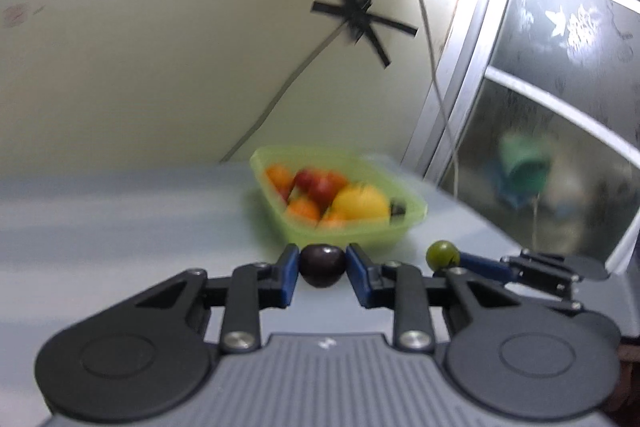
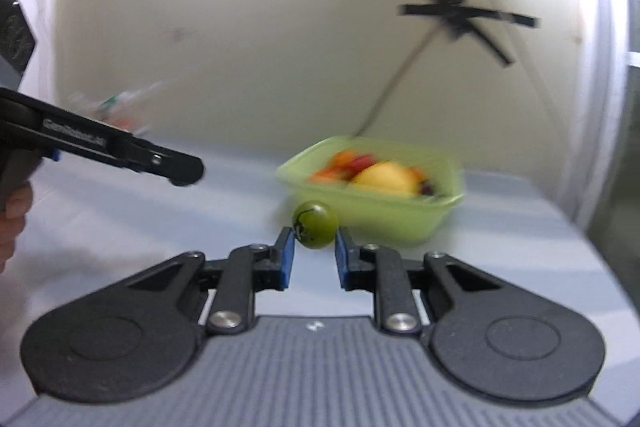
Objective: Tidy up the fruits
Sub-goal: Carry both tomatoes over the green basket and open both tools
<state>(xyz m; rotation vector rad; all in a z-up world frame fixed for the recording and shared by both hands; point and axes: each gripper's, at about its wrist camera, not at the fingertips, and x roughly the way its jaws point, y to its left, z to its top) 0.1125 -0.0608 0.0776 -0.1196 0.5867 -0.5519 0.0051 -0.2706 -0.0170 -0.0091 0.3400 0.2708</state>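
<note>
Presently we hold a dark plum (image 1: 322, 265) clamped in the left gripper (image 1: 322, 269) and a green fruit (image 2: 315, 229) pinched in the right gripper (image 2: 315, 247). Both hang above the table (image 1: 120, 219), with the green basket (image 1: 372, 231) of fruit directly ahead, just beyond the fingertips.

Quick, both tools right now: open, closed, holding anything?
Left tool: closed on the dark plum.
Right tool: closed on the small green fruit, near the green tub.

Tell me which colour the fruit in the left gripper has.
Dark purple, nearly black: the fruit shows best in the left wrist view.
</note>
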